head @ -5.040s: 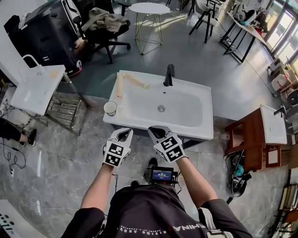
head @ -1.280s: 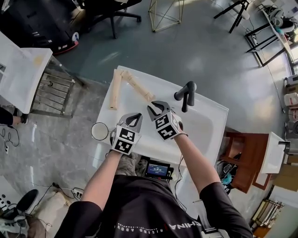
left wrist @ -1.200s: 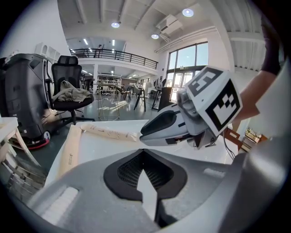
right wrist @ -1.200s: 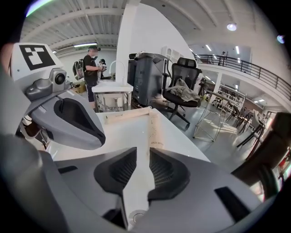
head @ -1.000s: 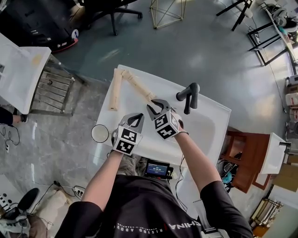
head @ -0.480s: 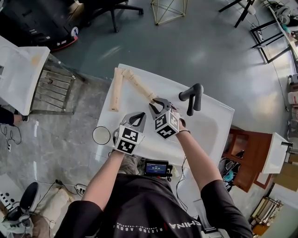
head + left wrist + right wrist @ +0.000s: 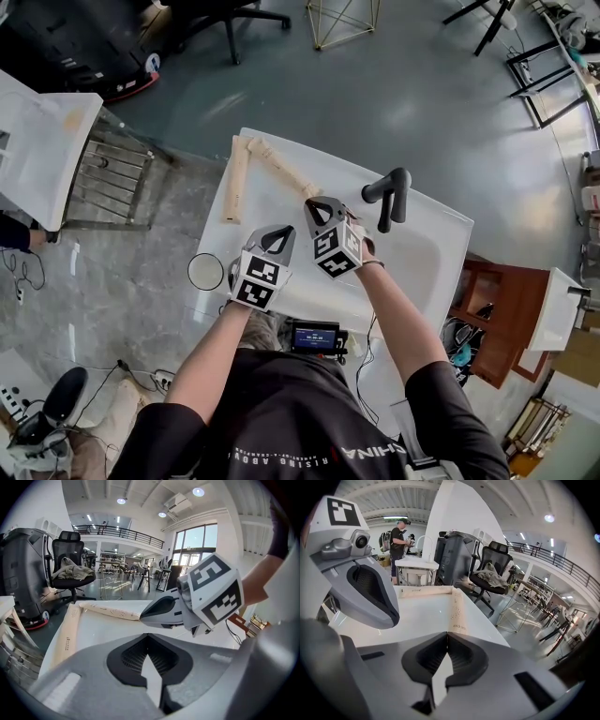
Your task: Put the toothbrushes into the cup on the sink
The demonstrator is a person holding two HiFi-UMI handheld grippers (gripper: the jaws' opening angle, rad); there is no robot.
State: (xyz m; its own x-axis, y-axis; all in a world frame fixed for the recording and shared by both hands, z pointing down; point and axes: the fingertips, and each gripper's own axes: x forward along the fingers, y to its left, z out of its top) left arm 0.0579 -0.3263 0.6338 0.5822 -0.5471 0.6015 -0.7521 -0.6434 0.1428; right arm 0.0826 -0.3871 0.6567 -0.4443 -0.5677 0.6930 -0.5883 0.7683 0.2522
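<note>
The right hand-held gripper (image 7: pixel 447 633) has just been closing. Its jaws now meet tip to tip right at the near end of the slanted toothbrush sleeve (image 7: pixel 279 169). Nothing shows between them, and I cannot tell whether a corner of the sleeve is nipped. The left hand-held gripper (image 7: pixel 148 636) hovers just beside it on the left, jaws together and empty.

The task looks barely begun. Both toothbrushes, each in a long beige paper sleeve, lie flat on the far left part of the sink (image 7: pixel 272 214). The slanted one runs from the far left corner toward the right gripper. The second toothbrush sleeve (image 7: pixel 234 180) lies along the left edge, and their far ends nearly touch. The cup (image 7: pixel 206 271) stands upright at the sink's near left edge and seems to hold nothing yet. By my reading, both sleeves are left to lift and drop in.

The left gripper sits between the right one and the cup, so it may need to give way. The black faucet (image 7: pixel 389 195) stands to the right, clear of that route. On the floor around are another white basin (image 7: pixel 42 150) on a metal rack at the left, a wire-frame side table (image 7: pixel 342 23) at the far side and a wooden cabinet (image 7: pixel 487 300) at the right.
</note>
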